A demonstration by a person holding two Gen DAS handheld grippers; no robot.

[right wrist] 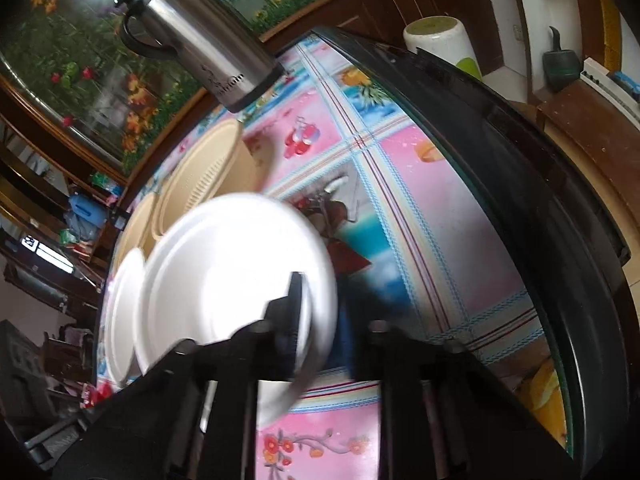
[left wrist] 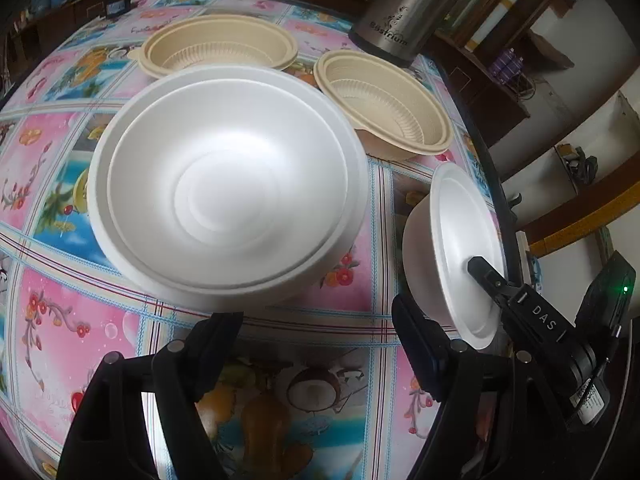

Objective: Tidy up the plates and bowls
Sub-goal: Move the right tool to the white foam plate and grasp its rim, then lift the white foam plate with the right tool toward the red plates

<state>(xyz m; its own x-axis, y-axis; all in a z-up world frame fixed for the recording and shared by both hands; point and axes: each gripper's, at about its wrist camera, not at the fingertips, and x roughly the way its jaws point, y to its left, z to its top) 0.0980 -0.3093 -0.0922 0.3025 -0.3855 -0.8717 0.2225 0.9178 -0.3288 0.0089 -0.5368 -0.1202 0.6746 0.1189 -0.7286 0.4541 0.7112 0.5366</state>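
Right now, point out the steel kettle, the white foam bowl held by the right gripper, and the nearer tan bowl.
steel kettle (left wrist: 404, 8), left wrist view, body.
white foam bowl (left wrist: 460, 216), left wrist view, inner wall.
nearer tan bowl (left wrist: 384, 100), left wrist view, ribbed inside.

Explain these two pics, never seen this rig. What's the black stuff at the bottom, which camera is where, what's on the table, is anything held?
There is no robot arm: a person holds a two-finger gripper in each hand, and each gripper carries a fisheye camera looking along its fingers. The black shapes at the bottom are those fingers.

Left wrist view: the left gripper is open and empty above the floral tablecloth. Ahead sit stacked white foam bowls, two beige ribbed bowls and a steel kettle.

Right wrist view: the right gripper is clamped on the rim of a white foam bowl, tilted on its side. The left view shows the same bowl at right, with the right gripper on its rim.
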